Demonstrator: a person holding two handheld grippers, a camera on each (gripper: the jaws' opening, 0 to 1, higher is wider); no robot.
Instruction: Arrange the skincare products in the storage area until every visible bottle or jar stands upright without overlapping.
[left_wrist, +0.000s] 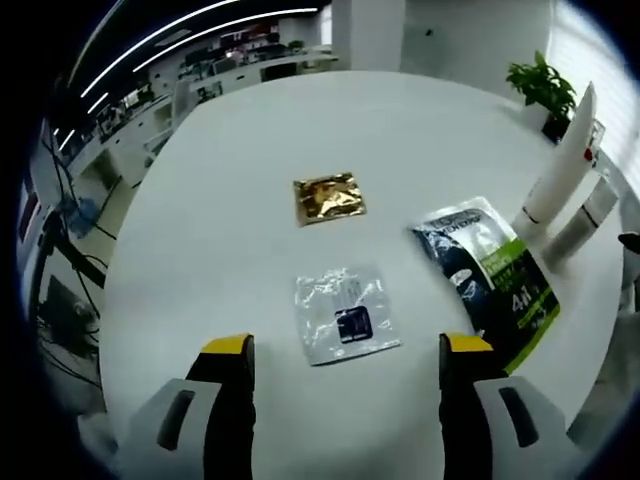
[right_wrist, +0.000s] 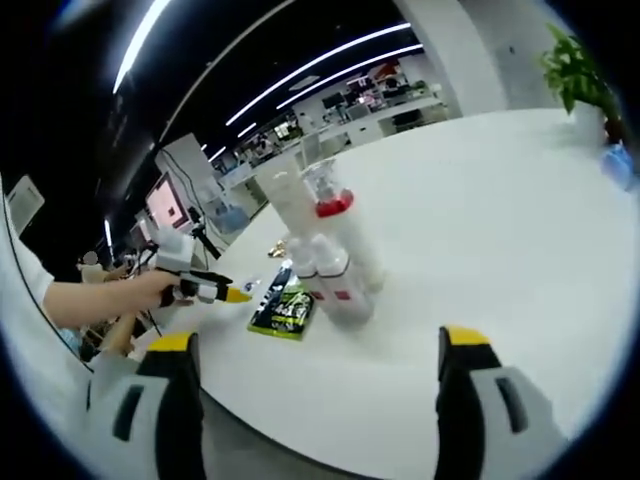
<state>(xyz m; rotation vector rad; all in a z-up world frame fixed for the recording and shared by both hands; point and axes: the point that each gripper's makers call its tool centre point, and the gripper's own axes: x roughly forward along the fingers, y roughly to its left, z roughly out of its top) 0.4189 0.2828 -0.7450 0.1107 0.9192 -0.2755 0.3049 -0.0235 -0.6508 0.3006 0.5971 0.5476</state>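
Skincare tubes stand upright in a tight cluster near the middle of the white counter in the right gripper view, well ahead of the right gripper and a little left of the gap between its yellow-tipped fingers, which are spread wide and hold nothing. The cluster looks like about four pieces: a tall white tube standing on its cap, a clear one with a red band, and two shorter white ones with rounded caps in front, touching one another; the exact count is hard to tell. Just beside them on the left lies a flat green and dark sachet. In the left gripper view the left gripper hovers over the counter with its fingers also spread apart and empty. Just ahead of the gap lies one clear sachet with a dark square inside; farther on lies one crinkled gold sachet; the green and dark sachet sits to the right, and two tubes show at the right edge, a white one leaning. A potted plant stands at the far rim. A person's hand holds the left gripper at the left of the right gripper view.
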